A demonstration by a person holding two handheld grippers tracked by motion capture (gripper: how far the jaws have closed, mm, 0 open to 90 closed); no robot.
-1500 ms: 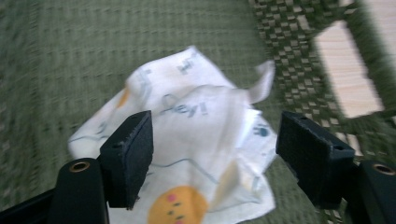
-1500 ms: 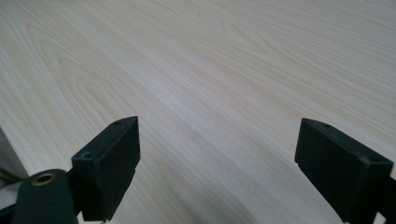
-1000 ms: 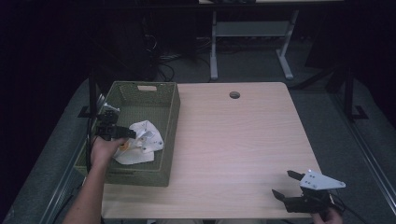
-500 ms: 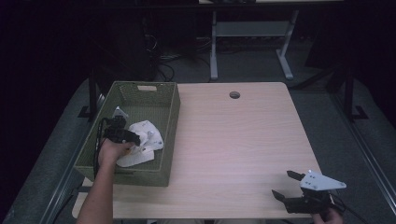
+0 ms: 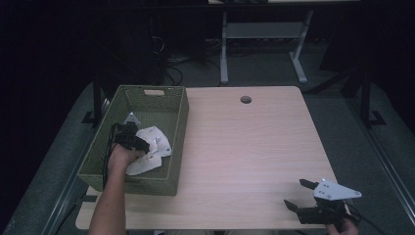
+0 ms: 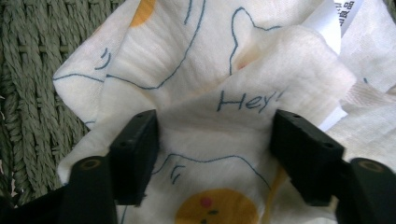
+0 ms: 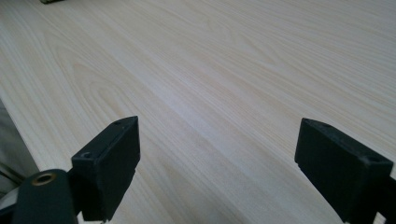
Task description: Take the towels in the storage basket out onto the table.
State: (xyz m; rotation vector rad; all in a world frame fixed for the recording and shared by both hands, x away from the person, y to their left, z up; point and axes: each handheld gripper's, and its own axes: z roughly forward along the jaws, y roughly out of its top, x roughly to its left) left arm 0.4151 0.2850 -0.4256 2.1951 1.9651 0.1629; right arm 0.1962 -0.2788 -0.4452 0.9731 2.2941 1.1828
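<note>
High view: in the left middle of the frame, the left gripper dips into the green woven basket, onto a crumpled white cloth. At lower right, the right gripper hovers over the tabletop, fingers spread.

Left gripper view: its fingers have just been closing, a printed fold between them, apparently not yet pinched. The cloth looks light, soft and floppy; a raised fold is probably the best hold.

Right gripper view: the fingers stand wide over bare wood.

The left gripper sinks deeper into the basket, down onto the cloth. Its jaws have just been closing, and a fold of the cloth now stands between them.
</note>
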